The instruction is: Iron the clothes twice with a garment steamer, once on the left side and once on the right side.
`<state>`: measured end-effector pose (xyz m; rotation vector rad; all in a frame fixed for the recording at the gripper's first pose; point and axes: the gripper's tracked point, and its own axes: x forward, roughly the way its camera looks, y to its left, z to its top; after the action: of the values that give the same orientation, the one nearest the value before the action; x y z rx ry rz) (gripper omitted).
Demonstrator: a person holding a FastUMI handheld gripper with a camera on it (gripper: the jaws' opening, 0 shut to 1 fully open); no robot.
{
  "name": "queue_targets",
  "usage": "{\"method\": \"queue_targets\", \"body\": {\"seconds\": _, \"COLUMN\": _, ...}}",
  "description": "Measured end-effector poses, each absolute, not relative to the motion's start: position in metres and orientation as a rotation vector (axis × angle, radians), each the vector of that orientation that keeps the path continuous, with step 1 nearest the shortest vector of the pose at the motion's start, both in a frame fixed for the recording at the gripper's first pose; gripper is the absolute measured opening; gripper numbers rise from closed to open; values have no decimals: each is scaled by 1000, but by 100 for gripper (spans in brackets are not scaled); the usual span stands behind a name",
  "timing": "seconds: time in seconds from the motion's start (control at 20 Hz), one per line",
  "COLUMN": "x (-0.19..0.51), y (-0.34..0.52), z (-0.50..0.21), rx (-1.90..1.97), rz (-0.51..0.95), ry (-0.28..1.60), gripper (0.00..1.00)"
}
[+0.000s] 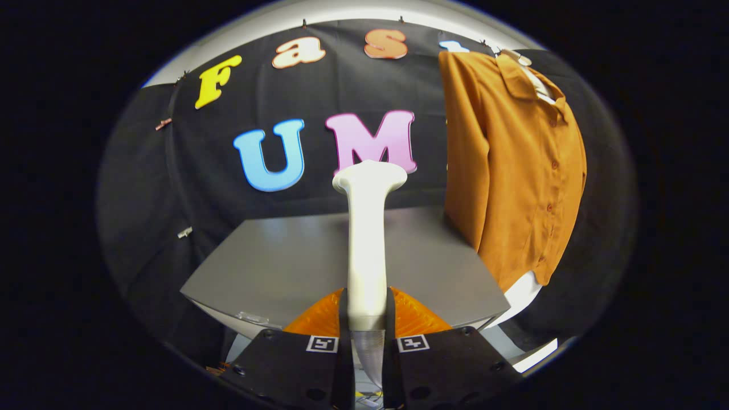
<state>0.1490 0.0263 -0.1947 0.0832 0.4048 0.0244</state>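
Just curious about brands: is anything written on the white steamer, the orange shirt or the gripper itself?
Steamer: no word, brand or number shows on its white handle.
Shirt: plain, no print or tag that can be read.
Gripper, shut on the steamer: two square black-and-white markers, which are coded patterns, not words.

A grey table (285, 267) stands before the black cloth wall (171, 188).
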Motion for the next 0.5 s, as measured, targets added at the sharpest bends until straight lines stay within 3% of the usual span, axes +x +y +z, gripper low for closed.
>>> {"method": "queue_targets", "body": {"seconds": 0.5, "x": 84, "y": -35, "z": -69, "rx": 43, "rz": 68, "ry": 17, "gripper": 22}}
